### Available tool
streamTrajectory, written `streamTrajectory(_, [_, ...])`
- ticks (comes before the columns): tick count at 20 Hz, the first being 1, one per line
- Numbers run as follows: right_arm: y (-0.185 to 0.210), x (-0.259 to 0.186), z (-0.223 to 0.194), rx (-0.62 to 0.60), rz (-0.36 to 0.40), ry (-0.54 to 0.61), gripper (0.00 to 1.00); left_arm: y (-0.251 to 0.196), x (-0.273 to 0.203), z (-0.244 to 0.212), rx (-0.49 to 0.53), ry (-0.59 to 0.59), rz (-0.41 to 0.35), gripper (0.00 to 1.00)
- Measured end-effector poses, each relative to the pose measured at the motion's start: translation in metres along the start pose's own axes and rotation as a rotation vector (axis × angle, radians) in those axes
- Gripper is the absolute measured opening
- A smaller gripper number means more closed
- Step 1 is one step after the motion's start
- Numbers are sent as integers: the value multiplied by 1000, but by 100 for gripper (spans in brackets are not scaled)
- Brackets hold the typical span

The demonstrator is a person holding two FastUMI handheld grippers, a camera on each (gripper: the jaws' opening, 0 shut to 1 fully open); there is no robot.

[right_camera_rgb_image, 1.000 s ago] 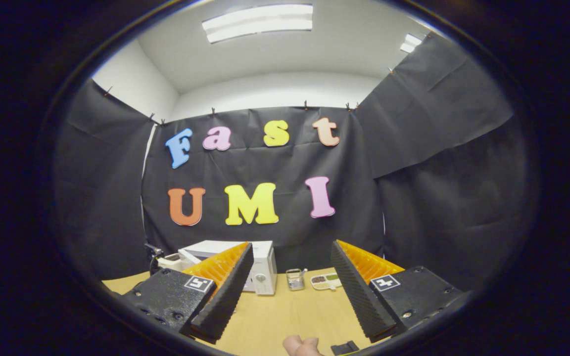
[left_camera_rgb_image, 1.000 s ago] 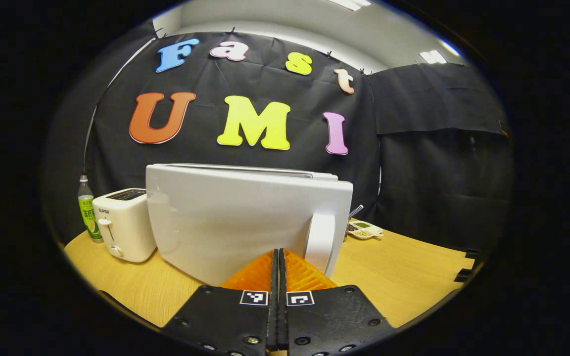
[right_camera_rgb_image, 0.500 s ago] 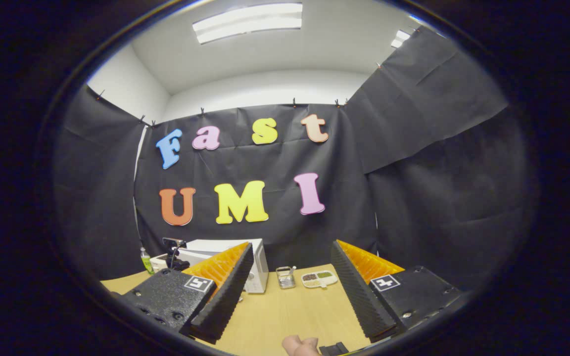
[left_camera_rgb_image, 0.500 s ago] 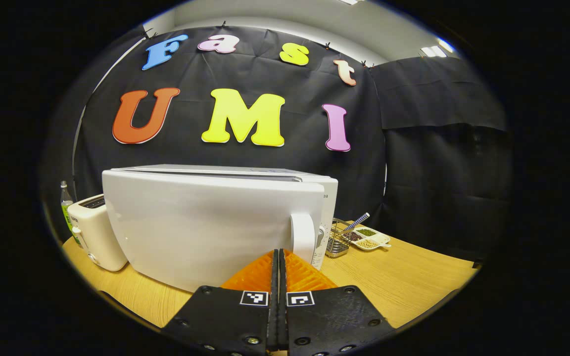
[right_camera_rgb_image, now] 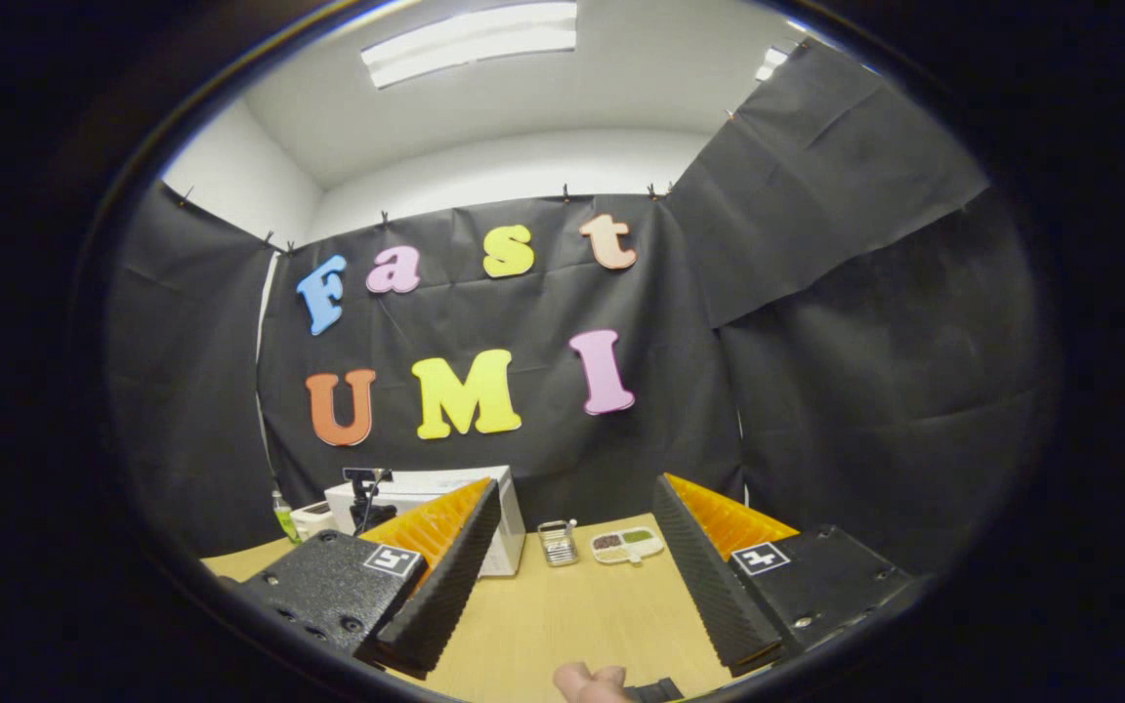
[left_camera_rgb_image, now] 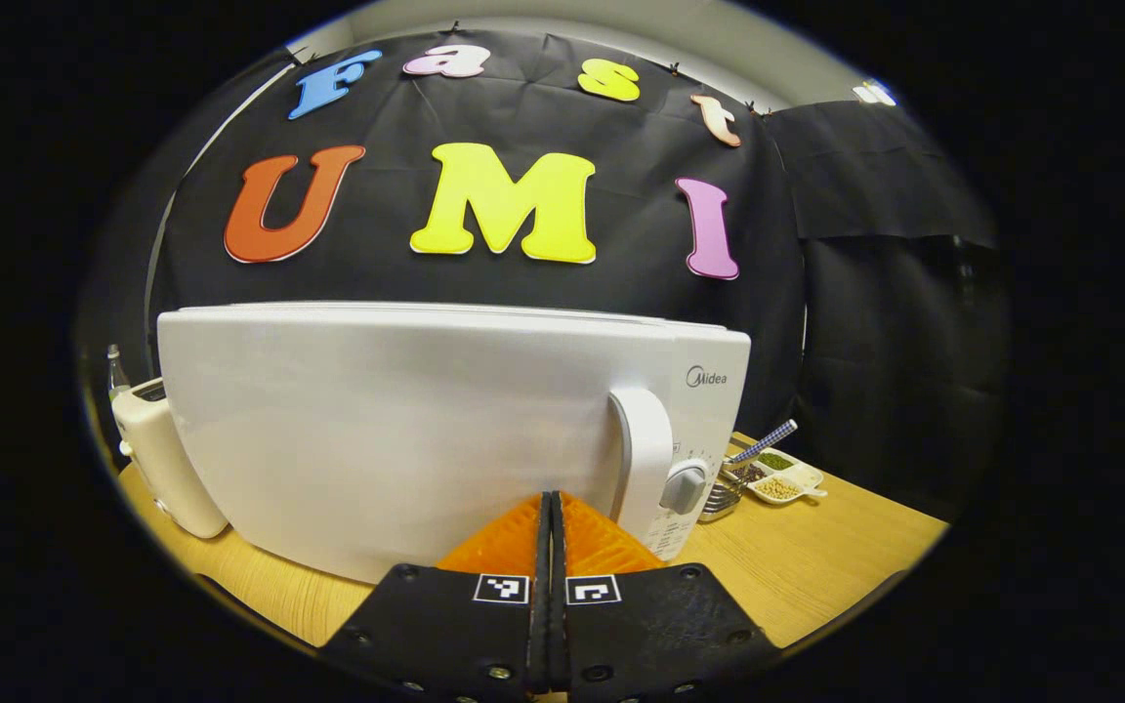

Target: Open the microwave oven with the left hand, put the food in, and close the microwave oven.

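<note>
Microwave (left_camera_rgb_image: 406, 430) sits right in front of the left gripper (left_camera_rgb_image: 550, 508), door flush with the body, so it looks closed. That gripper's two fingers are pressed together with nothing between them, tips right up by the lower edge of the door, just left of the white handle (left_camera_rgb_image: 643, 459); can't tell if they actually touch it. A dial (left_camera_rgb_image: 685, 485) sits right of the handle. Toaster (left_camera_rgb_image: 154, 454) is on the microwave's left, and a little divided dish of grains (left_camera_rgb_image: 779, 478) on its right, all on the wooden table (left_camera_rgb_image: 816, 547).

The right gripper (right_camera_rgb_image: 570, 566) hangs well back over the table, fingers spread wide and empty. From there the microwave (right_camera_rgb_image: 509, 517) is far off by the wall.
</note>
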State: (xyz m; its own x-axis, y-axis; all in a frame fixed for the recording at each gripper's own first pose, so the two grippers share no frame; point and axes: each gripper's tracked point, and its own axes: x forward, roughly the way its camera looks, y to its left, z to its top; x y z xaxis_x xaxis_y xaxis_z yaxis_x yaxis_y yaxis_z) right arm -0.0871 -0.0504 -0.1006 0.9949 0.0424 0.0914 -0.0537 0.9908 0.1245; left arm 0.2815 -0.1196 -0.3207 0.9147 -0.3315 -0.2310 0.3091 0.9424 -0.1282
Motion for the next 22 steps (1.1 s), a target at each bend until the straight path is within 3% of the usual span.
streamTrajectory(8, [0, 14, -19, 18, 21, 30, 100, 2, 14, 4, 62, -27, 43, 0])
streamTrajectory(9, [1, 14, -20, 19, 21, 34, 91, 6, 16, -12, 60, 50, 67, 0])
streamTrajectory(10, [0, 14, -21, 20, 21, 38, 91, 4, 10, -1, 58, 3, 77, 0])
streamTrajectory(11, [0, 14, -20, 24, 19, 39, 100, 3, 18, -1, 51, 19, 88, 1])
streamTrajectory(19, [2, 10, -25, 33, 9, 59, 100, 3, 16, -13, 7, 65, 115, 0])
streamTrajectory(22, [4, 13, -31, 26, 4, 77, 100, 9, 0, -23, 39, 109, 140, 0])
